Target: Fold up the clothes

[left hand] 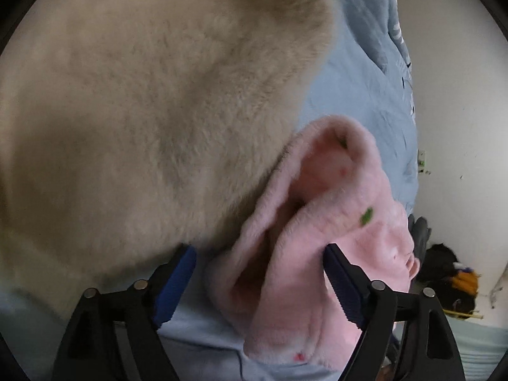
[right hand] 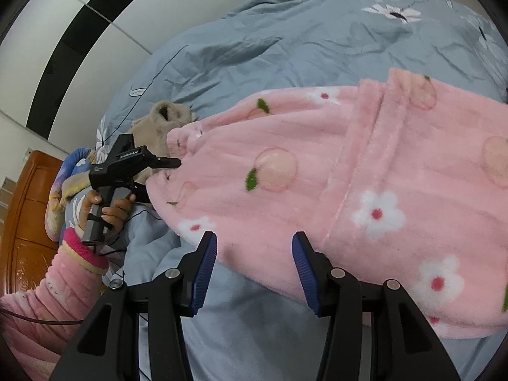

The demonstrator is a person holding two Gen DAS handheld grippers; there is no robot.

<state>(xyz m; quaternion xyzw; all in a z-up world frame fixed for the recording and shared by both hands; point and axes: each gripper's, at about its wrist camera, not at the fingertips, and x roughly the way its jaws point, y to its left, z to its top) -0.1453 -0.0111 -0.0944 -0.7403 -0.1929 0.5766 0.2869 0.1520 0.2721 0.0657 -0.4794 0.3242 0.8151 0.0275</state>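
Observation:
A pink fleece garment, printed with peaches and white flowers, lies spread on the bed. Its near edge sits just beyond my right gripper, which stands open with nothing pressed between the blue pads. At the garment's left end a hand in a pink sleeve holds my left gripper. In the left wrist view that gripper is wide open. A bunched end of the pink garment lies loose between its fingers, closer to the right finger. A beige fluffy garment fills the upper left and also shows in the right wrist view.
A blue floral bed cover lies under everything, with pale blue fabric near my right gripper. A colourful blanket and wooden furniture sit at the left. Dark items lie on the floor by a white wall.

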